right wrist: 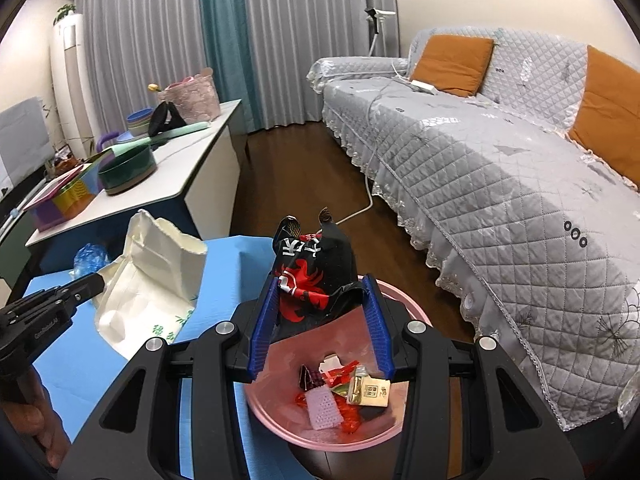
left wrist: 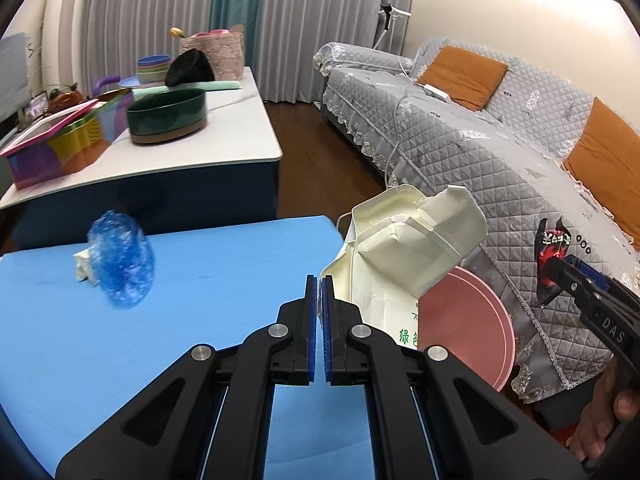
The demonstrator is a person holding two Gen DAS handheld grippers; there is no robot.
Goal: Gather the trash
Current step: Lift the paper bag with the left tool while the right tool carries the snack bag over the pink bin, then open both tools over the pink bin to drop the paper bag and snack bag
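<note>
My right claw (right wrist: 320, 320), half open, clamped a black snack bag (right wrist: 316, 276) above the pink bin (right wrist: 376, 432); my left (left wrist: 320, 292) pinched the cream carton (left wrist: 400, 256). Blue wrapper (left wrist: 120, 260) remained far left.

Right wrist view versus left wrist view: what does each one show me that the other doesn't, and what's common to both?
Only the right wrist view looks down into the pink bin and shows the wrappers already lying at its bottom.

Only the left wrist view shows the whole of the crumpled blue plastic on the blue table, with white paper beside it.

Both show the left gripper shut on the cream paper bag, the right gripper holding the black-and-red snack bag above the bin, and the grey sofa.
</note>
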